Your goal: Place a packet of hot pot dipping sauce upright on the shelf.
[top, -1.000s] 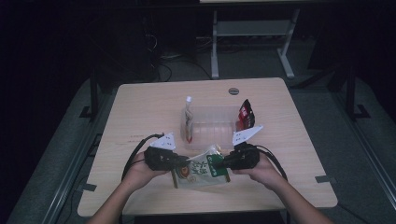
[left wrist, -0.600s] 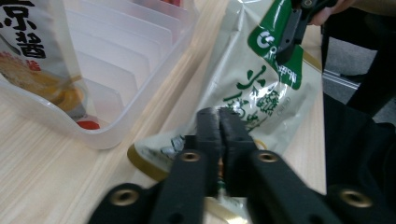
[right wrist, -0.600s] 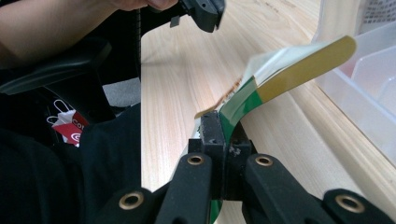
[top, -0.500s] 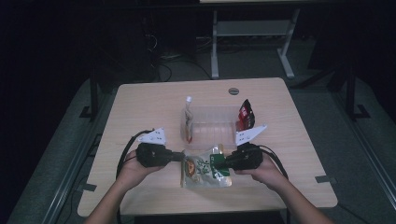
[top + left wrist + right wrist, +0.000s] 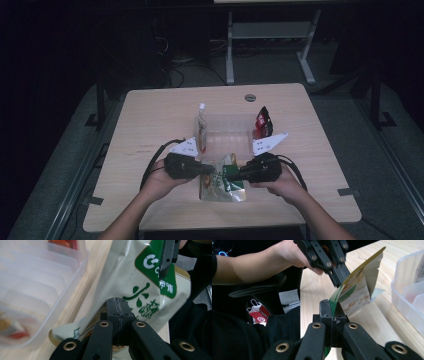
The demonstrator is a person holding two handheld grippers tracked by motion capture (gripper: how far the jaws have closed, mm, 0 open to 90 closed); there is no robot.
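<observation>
Left gripper (image 5: 209,170): jaws clamped on the pouch's (image 5: 220,181) left edge.
Right gripper (image 5: 231,175): jaws pinched on its green corner.
Pouch: just in front of the tray (image 5: 227,142), lifted between both grippers.

Snack pouch (image 5: 220,182): glossy crinkled foil-plastic film, cream and green print. Tray (image 5: 227,140): clear, frosted-looking smooth plastic with ribs. Table (image 5: 150,115): pale matt wood-grain laminate. Gripper fingers (image 5: 117,312): matt black plastic, brass-coloured rivets.
</observation>
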